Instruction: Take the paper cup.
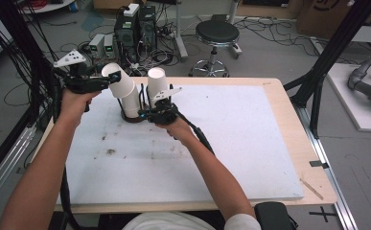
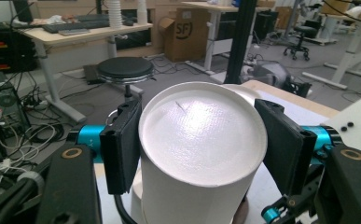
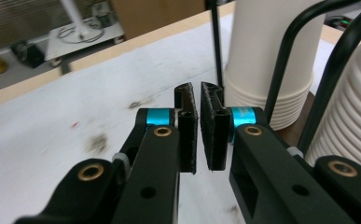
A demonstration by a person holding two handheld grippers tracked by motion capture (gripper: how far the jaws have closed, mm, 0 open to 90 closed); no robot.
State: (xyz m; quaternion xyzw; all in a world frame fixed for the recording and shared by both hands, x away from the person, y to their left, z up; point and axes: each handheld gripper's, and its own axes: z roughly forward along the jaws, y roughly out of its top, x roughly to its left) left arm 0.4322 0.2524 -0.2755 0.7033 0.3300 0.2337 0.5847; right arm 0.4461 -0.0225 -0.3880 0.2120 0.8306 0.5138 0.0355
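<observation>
Left claw [image 2: 194, 149]: gripping top cup [image 2: 201, 154] (tilted).
Right claw [image 3: 197, 128]: nearly closed, empty, bracing rack [image 3: 304, 74].
Next: probably lifting cup free.

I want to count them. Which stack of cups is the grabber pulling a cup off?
The left stack: the left gripper clamps its tilted top cup. The right stack stands upright, untouched.

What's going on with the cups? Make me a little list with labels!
left gripper: fingers on both sides of a white cup, bottom facing the camera
right gripper: shut, holding nothing, low beside the rack
cup stacks: two, upside down in the black wire rack
table: white, some dirty marks
behind table: stool, computers, cables
</observation>
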